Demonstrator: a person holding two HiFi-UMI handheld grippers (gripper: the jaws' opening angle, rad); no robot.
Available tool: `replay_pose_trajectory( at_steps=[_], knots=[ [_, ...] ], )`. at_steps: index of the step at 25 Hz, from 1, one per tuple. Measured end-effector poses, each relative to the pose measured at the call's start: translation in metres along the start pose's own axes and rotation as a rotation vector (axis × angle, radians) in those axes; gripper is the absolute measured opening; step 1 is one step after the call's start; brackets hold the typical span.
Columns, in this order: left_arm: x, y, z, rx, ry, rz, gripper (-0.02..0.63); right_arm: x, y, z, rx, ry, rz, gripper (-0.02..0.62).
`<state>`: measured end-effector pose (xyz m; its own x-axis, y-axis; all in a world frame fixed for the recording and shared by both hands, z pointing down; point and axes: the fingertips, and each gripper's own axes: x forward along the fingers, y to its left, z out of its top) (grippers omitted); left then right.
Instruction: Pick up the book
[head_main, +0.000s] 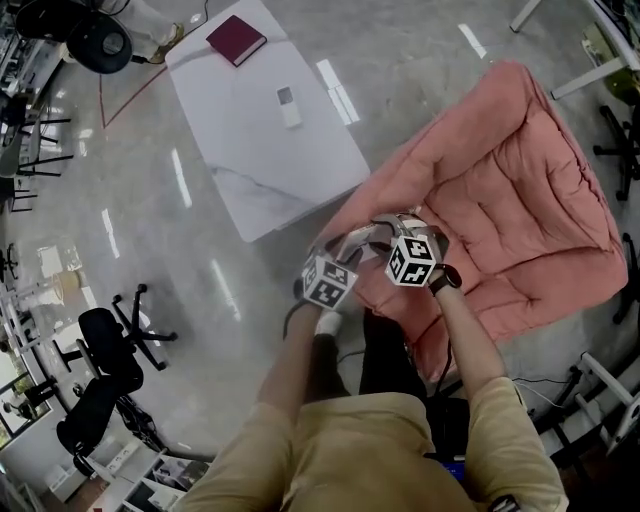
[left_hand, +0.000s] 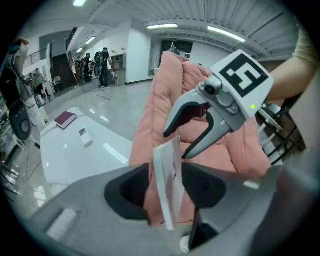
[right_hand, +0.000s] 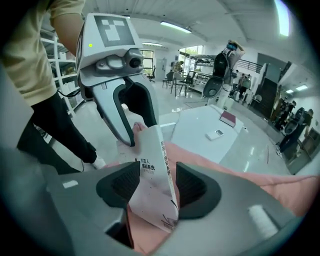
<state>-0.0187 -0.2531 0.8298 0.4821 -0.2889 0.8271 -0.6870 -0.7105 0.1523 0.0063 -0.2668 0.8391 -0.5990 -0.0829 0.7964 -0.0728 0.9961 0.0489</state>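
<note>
person's forearms reach down over the front edge of the pink padded seat (head_main: 520, 200), one tool in each hand, the two tools facing each other tip to tip.
left tool (left_hand: 165, 187): jaws spread. white book (left_hand: 169, 180) stands on edge between them, tilted. a strip of pink seat shows between the book and the jaw on the left side of that view; the other jaw is just beside the cover, contact not clear.
right tool (right_hand: 157, 187): jaws spread wide. the same white book sits between them, spine with printed characters towards the camera, lower corner down against the pink seat. no firm pinch seen from either tool.
book position: over the front edge of the pink seat, between both pairs of jaws, each tool's tips at opposite ends of it.
beyond the pink seat: white table (head_main: 270, 150), near the seat's front corner. on it a white remote (head_main: 289, 106), and at the end farthest from the seat a dark red book (head_main: 236, 39).
black office chair (head_main: 110, 350) on the glossy floor, well apart from the seat.
</note>
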Motion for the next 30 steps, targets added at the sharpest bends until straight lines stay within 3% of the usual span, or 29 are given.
replay_pose_trajectory(
  at_steps=[4, 8, 13, 19, 24, 30],
  knots=[
    [0.012, 0.004, 0.001, 0.022, 0.011, 0.001, 0.163, 0.02, -0.002, -0.006, -0.061, 0.025, 0.051, 0.196],
    [0.016, 0.007, -0.002, -0.008, 0.014, 0.015, 0.084, 0.025, -0.002, -0.008, -0.03, 0.021, 0.059, 0.155],
    [0.016, -0.009, -0.018, 0.043, 0.05, -0.06, 0.052, 0.028, 0.015, -0.012, -0.041, 0.056, 0.09, 0.129],
    [0.007, -0.038, -0.042, 0.197, 0.117, -0.115, 0.044, 0.021, 0.049, -0.014, -0.055, 0.11, 0.056, 0.096],
    [-0.011, -0.062, -0.051, 0.317, 0.125, -0.179, 0.043, 0.001, 0.082, -0.012, -0.066, 0.14, 0.055, 0.066],
    [-0.05, -0.112, -0.029, 0.564, 0.125, -0.308, 0.043, -0.055, 0.123, -0.008, 0.107, 0.1, 0.076, 0.049]
  ],
)
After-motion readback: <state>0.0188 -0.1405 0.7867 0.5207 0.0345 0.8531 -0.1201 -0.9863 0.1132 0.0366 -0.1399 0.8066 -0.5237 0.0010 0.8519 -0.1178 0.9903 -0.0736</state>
